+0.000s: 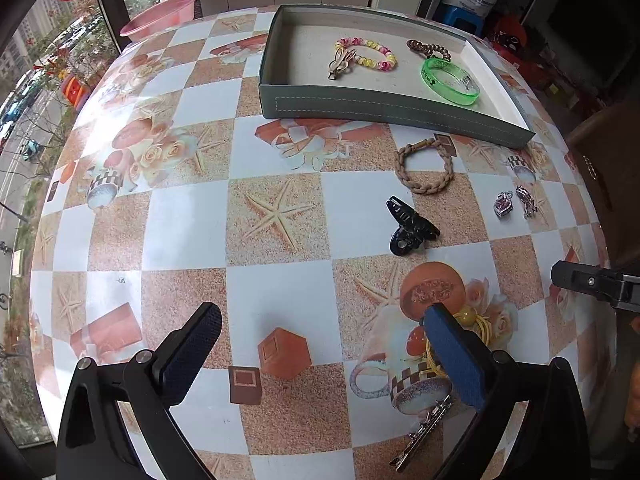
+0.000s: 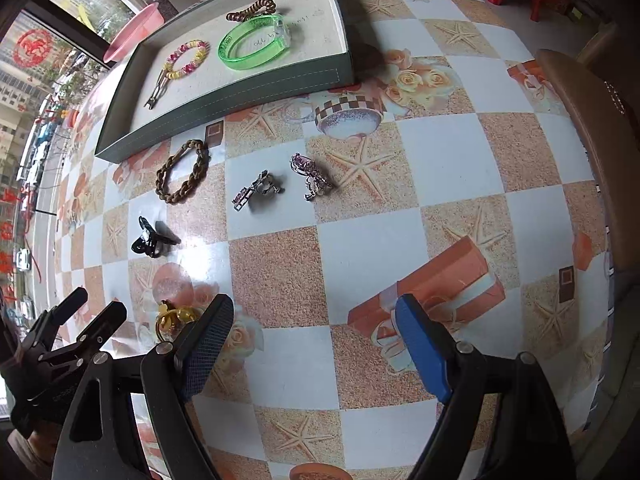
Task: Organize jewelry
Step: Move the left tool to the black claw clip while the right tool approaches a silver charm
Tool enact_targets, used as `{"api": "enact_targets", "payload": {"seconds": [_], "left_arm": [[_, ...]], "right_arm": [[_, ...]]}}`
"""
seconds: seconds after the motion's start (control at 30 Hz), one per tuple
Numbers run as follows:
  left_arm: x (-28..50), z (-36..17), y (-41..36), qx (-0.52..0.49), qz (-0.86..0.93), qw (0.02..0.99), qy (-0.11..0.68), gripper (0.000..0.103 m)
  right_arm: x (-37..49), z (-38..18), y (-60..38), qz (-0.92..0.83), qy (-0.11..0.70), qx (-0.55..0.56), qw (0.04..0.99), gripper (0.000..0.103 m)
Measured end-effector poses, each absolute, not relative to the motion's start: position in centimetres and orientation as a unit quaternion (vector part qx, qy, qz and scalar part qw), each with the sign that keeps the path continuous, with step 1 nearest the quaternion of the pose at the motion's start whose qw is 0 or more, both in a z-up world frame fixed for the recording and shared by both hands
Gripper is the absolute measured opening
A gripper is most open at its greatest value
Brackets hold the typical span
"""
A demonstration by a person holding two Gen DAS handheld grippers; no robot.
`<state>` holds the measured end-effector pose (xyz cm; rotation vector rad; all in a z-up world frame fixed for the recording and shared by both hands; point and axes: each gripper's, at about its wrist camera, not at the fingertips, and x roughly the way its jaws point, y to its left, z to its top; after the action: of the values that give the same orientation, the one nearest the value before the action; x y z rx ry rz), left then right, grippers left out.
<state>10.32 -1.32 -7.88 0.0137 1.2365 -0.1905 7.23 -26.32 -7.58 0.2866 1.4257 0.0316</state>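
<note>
A grey-green tray (image 1: 376, 109) (image 2: 224, 98) at the far side holds a pink-yellow bead bracelet (image 1: 370, 54) (image 2: 188, 58), a metal clip (image 1: 340, 64), a brown coil tie (image 1: 428, 47) and a green bangle (image 1: 450, 80) (image 2: 252, 40). On the cloth lie a braided tan bracelet (image 1: 426, 168) (image 2: 184, 172), a black claw clip (image 1: 410, 228) (image 2: 154, 238), two sparkly earrings (image 1: 516, 200) (image 2: 258, 190), a yellow hair tie (image 1: 478, 326) (image 2: 174, 316) and a silver hair clip (image 1: 424, 434). My left gripper (image 1: 324, 350) is open over bare cloth, its right finger beside the yellow tie. My right gripper (image 2: 316, 344) is open, holding nothing.
The round table (image 1: 188, 220) carries a checked starfish cloth. A pink basin (image 1: 160, 14) sits at its far left edge by the window. A brown chair back (image 2: 588, 128) stands at the right. The other gripper's black fingers (image 2: 80, 320) show at the lower left of the right wrist view.
</note>
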Motion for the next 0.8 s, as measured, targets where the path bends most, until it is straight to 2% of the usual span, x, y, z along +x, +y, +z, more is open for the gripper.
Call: {"api": "enact_targets", "payload": {"seconds": [0.5, 0.63, 0.7, 0.8], "left_arm": [[14.0, -9.4, -5.2, 0.025, -0.107, 0.814, 0.571, 0.103], [14.5, -9.6, -5.5, 0.032, -0.105, 0.815, 0.57, 0.103], [14.7, -9.9, -5.7, 0.037, -0.105, 0.811, 0.575, 0.097], [14.8, -10.1, -6.0, 0.045, -0.102, 0.811, 0.575, 0.093]], "right_arm": [[11.4, -9.6, -26.8, 0.012, 0.647, 0.058, 0.76, 0.084], [12.3, -9.6, -26.4, 0.013, 0.642, 0.038, 0.766, 0.078], [12.9, -9.6, -26.1, 0.014, 0.638, 0.026, 0.769, 0.073], [13.8, -9.5, -25.6, 0.015, 0.634, 0.009, 0.773, 0.066]]}}
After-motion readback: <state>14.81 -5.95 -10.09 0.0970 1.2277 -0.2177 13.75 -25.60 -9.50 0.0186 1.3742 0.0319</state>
